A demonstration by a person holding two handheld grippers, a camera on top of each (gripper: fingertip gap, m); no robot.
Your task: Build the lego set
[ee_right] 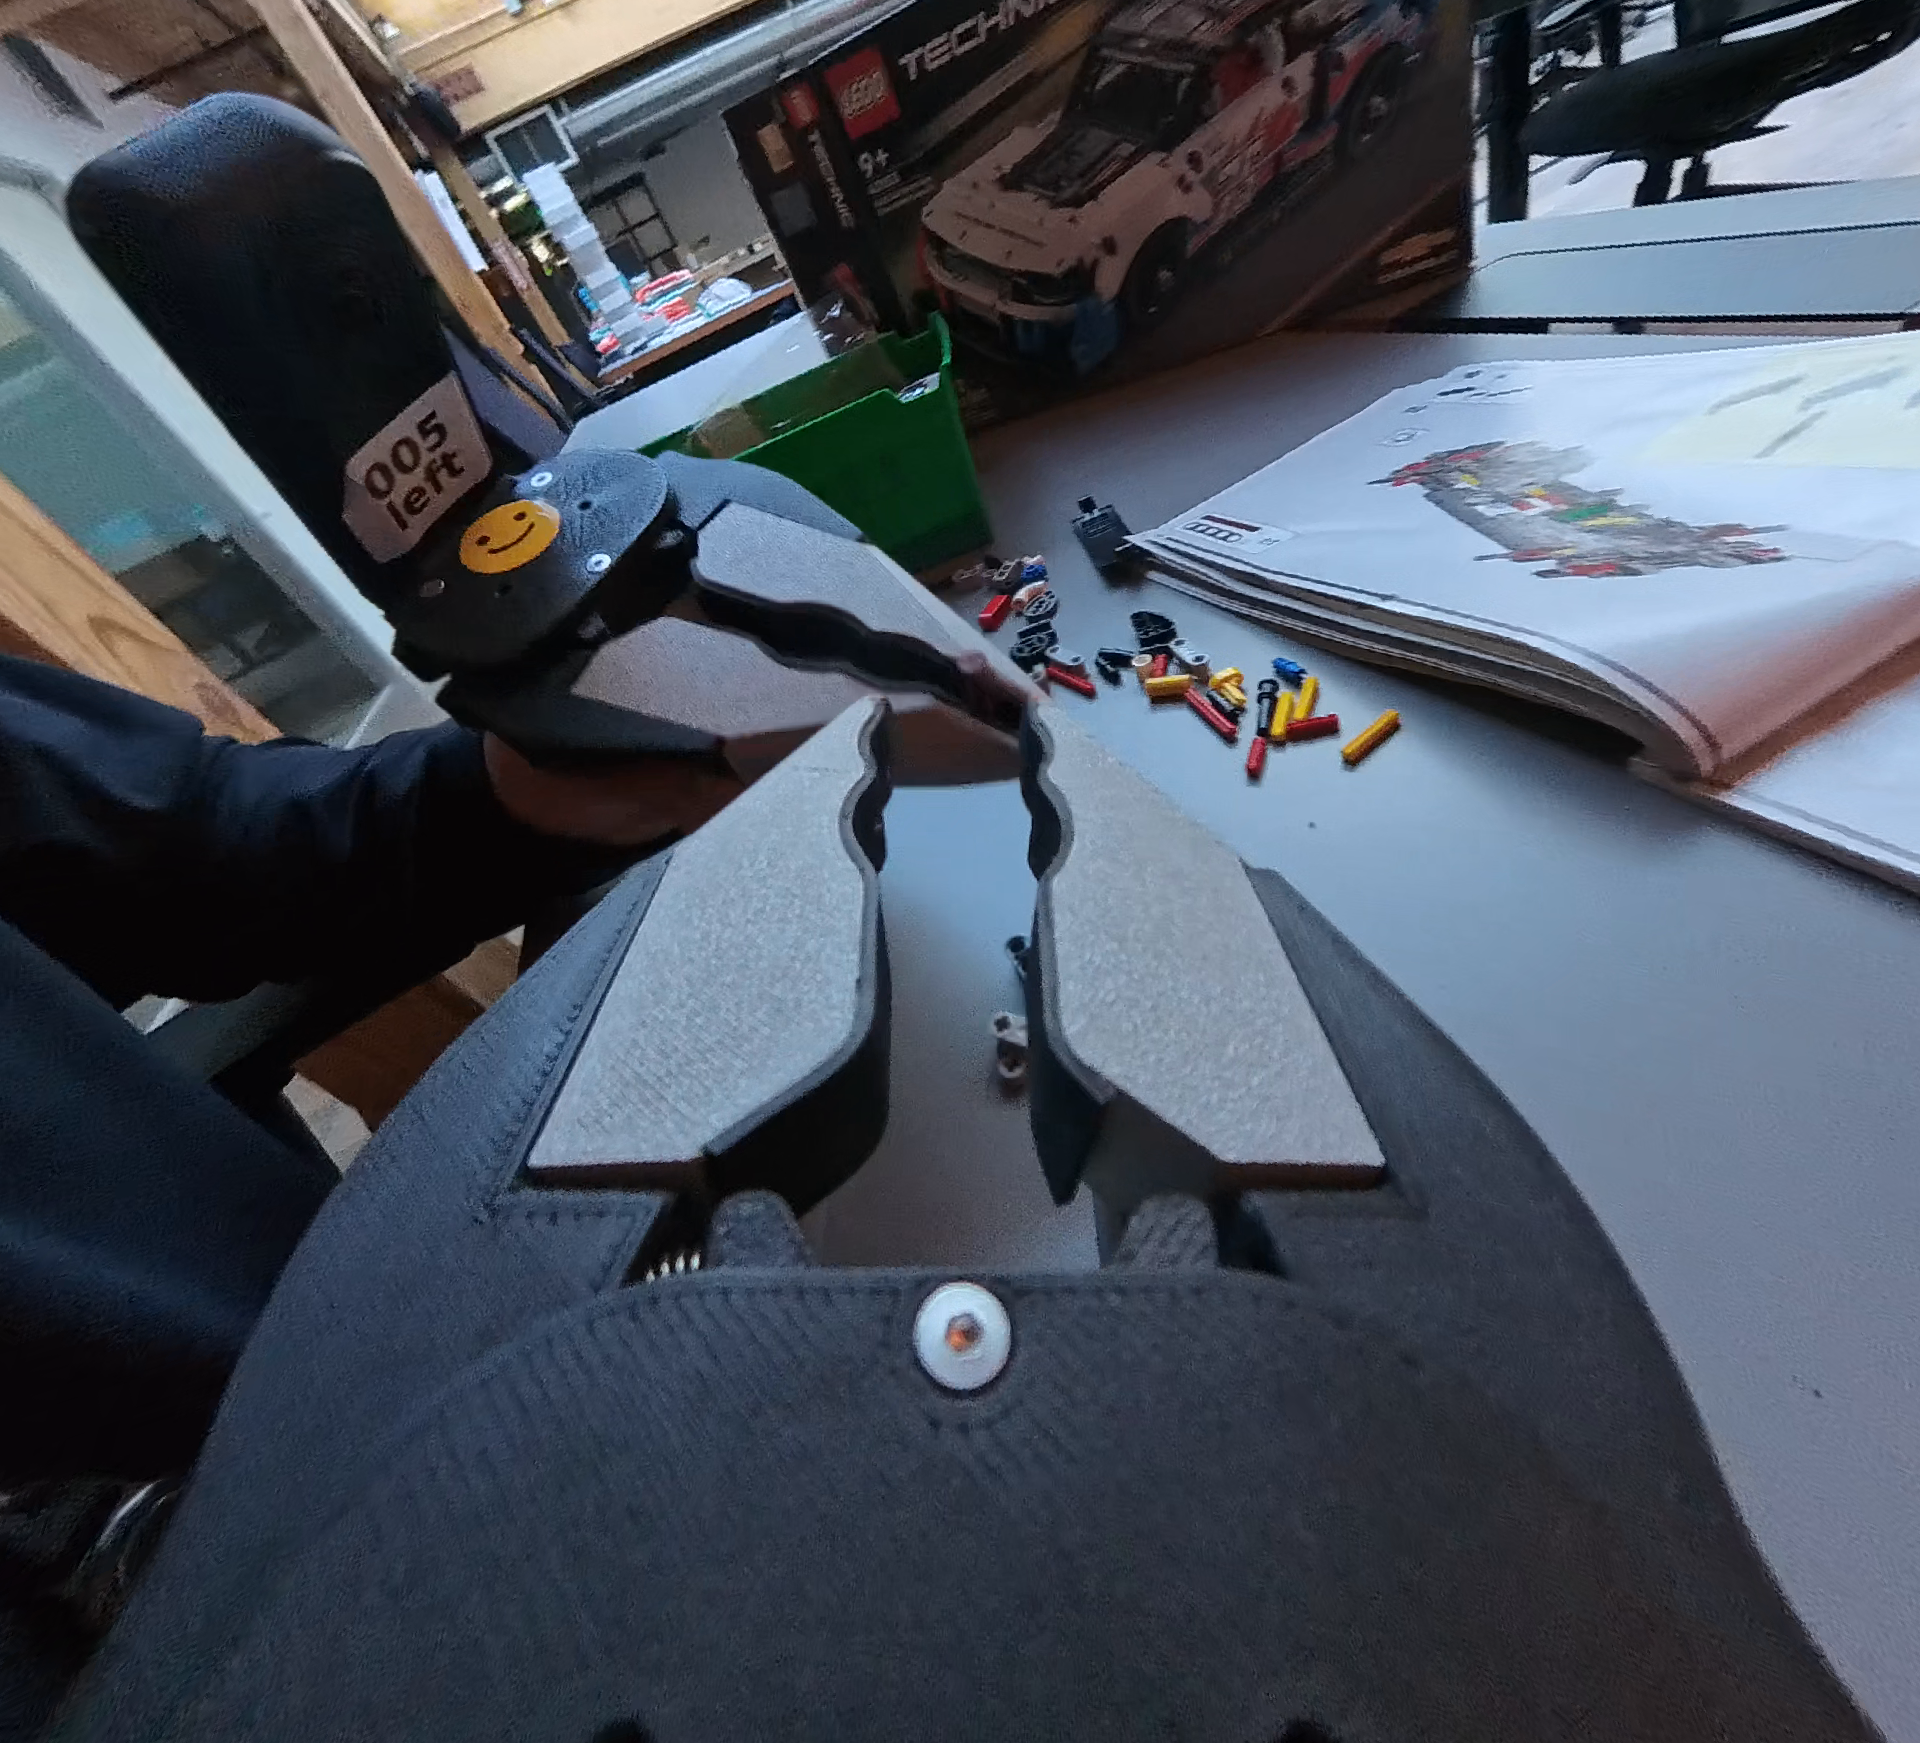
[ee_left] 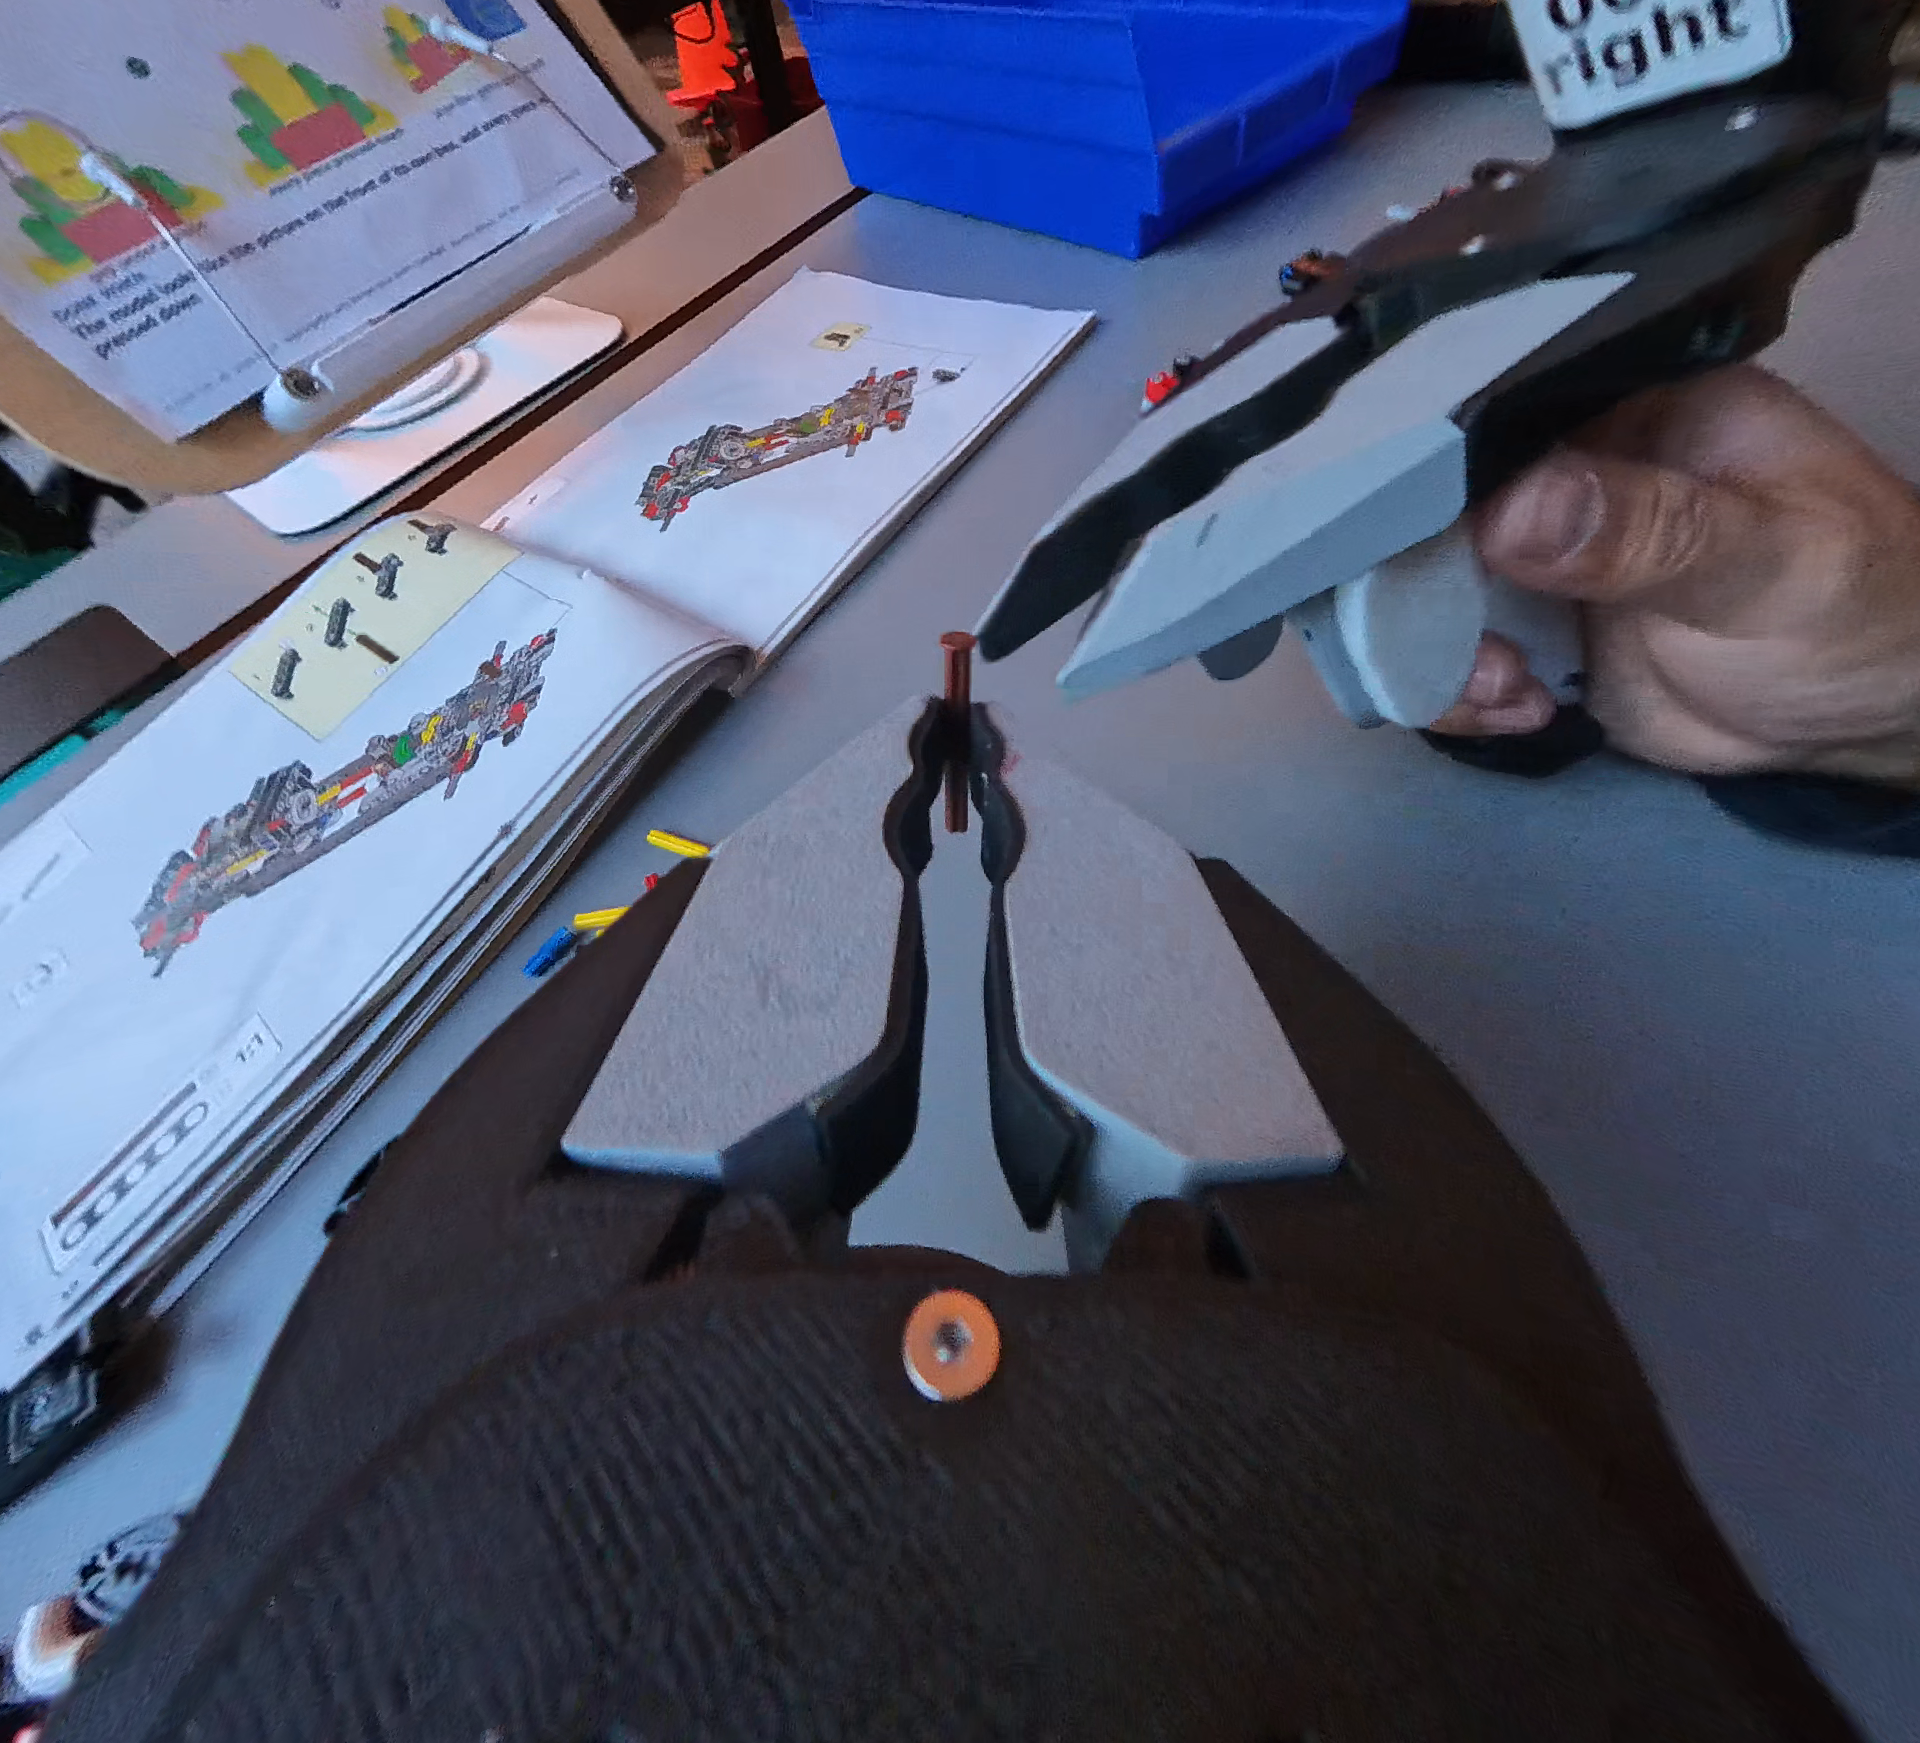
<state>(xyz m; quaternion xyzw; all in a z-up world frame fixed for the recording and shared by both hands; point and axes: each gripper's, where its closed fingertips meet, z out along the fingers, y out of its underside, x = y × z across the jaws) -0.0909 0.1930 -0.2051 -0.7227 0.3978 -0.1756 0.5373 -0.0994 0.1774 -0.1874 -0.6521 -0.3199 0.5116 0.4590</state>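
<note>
My left gripper [ee_left: 958, 719] is shut on a thin brown pin [ee_left: 956, 683] with a flat head. The pin stands upright between the pads, its head above the fingertips. My right gripper [ee_left: 1029, 665], held in a hand, is open with nothing between its fingers. Its tips sit just right of the pin's head, and I cannot tell whether they touch it. In the right wrist view the right gripper [ee_right: 956, 727] is open and the left gripper's closed tip [ee_right: 992, 701] lies just beyond its fingertips. The pin is hidden there.
An open instruction booklet [ee_left: 416, 758] lies to the left on the grey table [ee_left: 1351, 966]. A blue bin [ee_left: 1122, 62] stands behind, with a picture sheet on a stand [ee_left: 260, 83]. A green bin [ee_right: 883, 467], a set box [ee_right: 1143, 135] and several loose small parts [ee_right: 1226, 685] show in the right wrist view. The grippers are tip to tip, or close to it.
</note>
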